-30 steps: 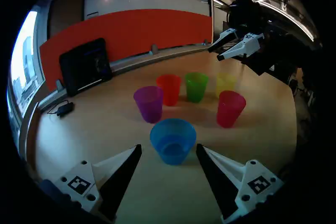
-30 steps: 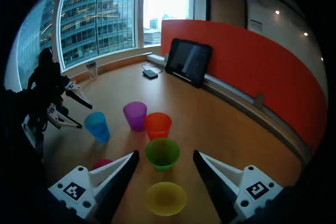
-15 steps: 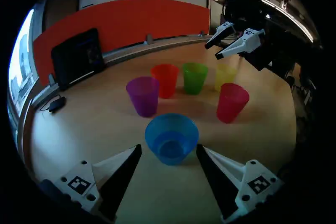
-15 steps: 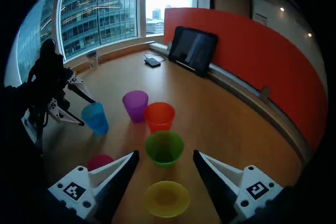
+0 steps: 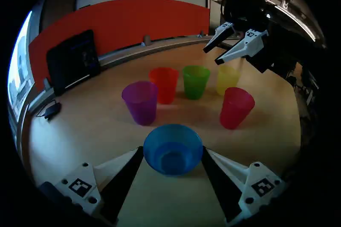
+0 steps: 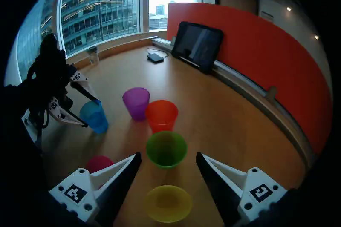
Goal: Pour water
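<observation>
Left gripper view: left tool apart, flanking the near blue cup, ready to grasp.
Right tool: apart, over the yellow cup.

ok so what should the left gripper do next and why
Probably shut the left gripper on the blue cup. The cup stands upright on the table between the open fingers, its rim about level with their tips. Neither finger looks pressed on it, so it isn't gripped yet and can't be lifted to pour.
</observation>
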Demonstrator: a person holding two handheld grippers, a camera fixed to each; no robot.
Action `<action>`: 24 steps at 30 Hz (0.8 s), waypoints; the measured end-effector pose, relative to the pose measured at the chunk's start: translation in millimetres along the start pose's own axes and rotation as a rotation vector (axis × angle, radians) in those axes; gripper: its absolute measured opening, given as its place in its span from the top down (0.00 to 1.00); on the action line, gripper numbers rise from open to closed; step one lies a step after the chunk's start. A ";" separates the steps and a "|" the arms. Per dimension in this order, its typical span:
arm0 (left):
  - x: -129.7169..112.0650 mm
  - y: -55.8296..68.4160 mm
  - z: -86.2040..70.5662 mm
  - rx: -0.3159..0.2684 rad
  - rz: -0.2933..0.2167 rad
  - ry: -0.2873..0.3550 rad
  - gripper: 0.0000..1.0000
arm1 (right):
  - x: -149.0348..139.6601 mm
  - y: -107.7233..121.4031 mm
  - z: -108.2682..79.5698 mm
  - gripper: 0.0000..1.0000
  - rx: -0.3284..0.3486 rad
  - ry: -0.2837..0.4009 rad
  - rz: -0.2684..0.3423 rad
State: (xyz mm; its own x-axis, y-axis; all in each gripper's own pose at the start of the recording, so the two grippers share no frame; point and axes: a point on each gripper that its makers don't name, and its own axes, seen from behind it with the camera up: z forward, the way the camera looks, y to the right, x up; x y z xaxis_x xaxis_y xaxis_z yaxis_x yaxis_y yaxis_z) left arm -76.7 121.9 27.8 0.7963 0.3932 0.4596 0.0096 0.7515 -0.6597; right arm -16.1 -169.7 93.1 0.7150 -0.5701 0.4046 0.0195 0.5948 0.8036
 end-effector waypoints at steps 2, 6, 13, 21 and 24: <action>0.2 0.1 1.2 -0.002 0.001 -0.002 0.03 | 0.1 0.0 1.0 0.00 0.000 -0.001 -0.001; -1.4 0.7 4.6 -0.005 0.001 -0.010 0.03 | 0.4 0.0 3.1 0.00 -0.001 -0.004 0.000; -1.6 1.9 6.9 -0.005 0.000 -0.010 0.09 | 0.2 -0.8 5.7 0.00 0.002 -0.018 -0.006; 0.4 2.2 6.9 -0.013 -0.013 -0.014 0.11 | -2.9 -4.6 10.5 0.00 0.012 -0.049 -0.019; 0.8 1.9 7.2 -0.012 -0.018 -0.011 0.11 | -4.4 -6.6 13.6 0.00 0.018 -0.061 -0.021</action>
State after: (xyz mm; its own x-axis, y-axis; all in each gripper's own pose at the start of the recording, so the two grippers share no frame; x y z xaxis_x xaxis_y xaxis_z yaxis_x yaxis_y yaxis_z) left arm -80.3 127.5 31.2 0.7894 0.3854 0.4778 0.0315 0.7519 -0.6585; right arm -28.8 -178.8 91.9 0.6705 -0.6164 0.4130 0.0213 0.5724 0.8197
